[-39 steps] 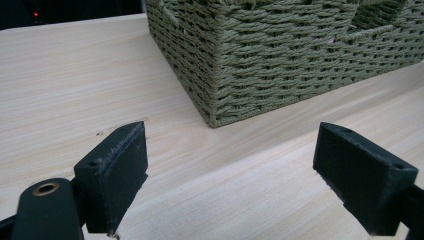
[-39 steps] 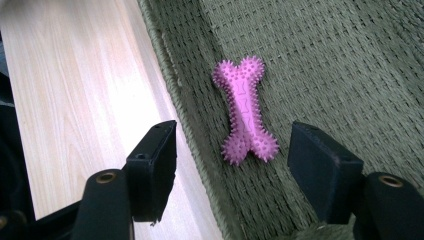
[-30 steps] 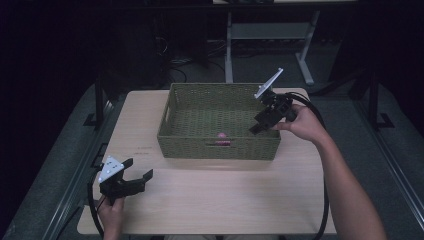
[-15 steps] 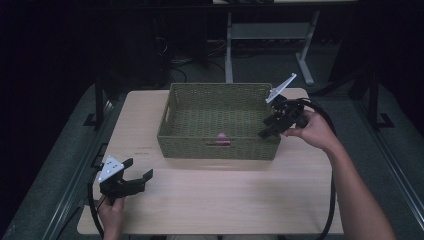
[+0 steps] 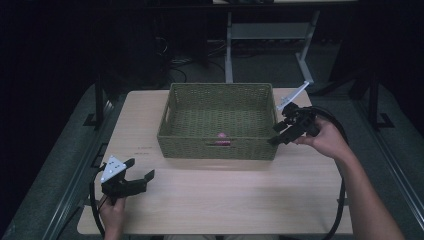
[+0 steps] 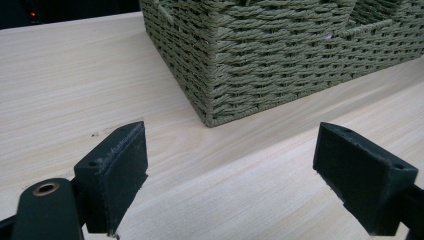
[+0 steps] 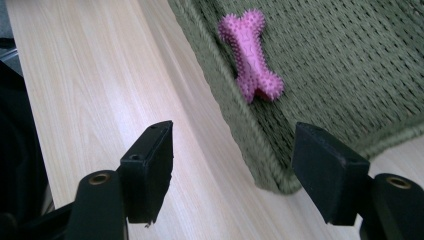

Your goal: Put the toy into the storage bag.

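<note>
A green woven basket (image 5: 217, 146) stands on the wooden table (image 5: 220, 195). Inside it, against the near wall, lies a pink spiky bone toy (image 5: 222, 136) (image 7: 250, 54). My right gripper (image 5: 280, 134) hangs open just off the basket's near right corner, held in a hand; its jaws frame that corner (image 7: 270, 165) and hold nothing. My left gripper (image 5: 141, 171) is open low over the table at the front left, well short of the basket (image 6: 280, 65), with nothing between its jaws.
Black cables trail from both grippers; the right one loops past the table's right edge (image 5: 342, 165). A metal stand (image 5: 270, 35) and floor cables sit behind the table. Bare tabletop lies in front of the basket.
My right gripper has drawn back from over the basket's right rim, moving right and toward the person, and now hangs off the near right corner. The left gripper has not moved.
</note>
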`<state>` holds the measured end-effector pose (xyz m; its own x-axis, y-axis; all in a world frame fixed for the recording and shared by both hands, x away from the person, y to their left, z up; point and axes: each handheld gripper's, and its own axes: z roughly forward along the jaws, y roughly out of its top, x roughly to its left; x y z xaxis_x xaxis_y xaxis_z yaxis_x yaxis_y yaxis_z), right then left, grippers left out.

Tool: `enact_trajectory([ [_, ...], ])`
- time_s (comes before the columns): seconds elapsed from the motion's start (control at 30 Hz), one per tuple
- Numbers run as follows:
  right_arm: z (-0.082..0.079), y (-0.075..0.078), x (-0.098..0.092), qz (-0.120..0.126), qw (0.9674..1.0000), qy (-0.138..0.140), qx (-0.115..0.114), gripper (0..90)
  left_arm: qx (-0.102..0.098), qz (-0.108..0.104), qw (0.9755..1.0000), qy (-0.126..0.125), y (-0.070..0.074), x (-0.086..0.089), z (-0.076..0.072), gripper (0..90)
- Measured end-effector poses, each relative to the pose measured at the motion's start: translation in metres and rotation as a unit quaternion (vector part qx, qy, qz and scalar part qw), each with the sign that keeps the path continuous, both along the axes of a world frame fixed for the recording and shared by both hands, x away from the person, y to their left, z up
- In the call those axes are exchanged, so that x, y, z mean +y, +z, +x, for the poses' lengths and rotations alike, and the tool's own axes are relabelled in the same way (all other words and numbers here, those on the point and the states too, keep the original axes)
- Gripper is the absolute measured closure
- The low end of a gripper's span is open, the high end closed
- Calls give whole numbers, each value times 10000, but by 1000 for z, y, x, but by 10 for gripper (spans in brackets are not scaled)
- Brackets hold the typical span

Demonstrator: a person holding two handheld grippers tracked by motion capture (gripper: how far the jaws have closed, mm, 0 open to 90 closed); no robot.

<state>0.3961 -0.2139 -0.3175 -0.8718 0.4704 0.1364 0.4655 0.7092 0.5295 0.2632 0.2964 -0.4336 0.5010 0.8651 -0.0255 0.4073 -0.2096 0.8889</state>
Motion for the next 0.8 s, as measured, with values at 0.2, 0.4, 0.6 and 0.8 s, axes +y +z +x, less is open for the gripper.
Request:
enact_trajectory([
  [0.2, -8, -7, -10, 27, 10000, -77, 11, 321, 11, -8, 10000, 6, 0, 0, 0, 137],
  [0.4, -16, -16, -18, 52, 9999, -135, 42, 318, 7, 2, 10000, 24, 0, 0, 0, 137],
  [0.6, -23, -25, -26, 80, 9997, -198, 73, 318, -2, 20, 10000, 21, 0, 0, 0, 136],
  [0.8, -31, -35, -35, 141, 9994, -306, 88, 318, 12, -3, 10000, 38, 0, 1, 1, 136],
])
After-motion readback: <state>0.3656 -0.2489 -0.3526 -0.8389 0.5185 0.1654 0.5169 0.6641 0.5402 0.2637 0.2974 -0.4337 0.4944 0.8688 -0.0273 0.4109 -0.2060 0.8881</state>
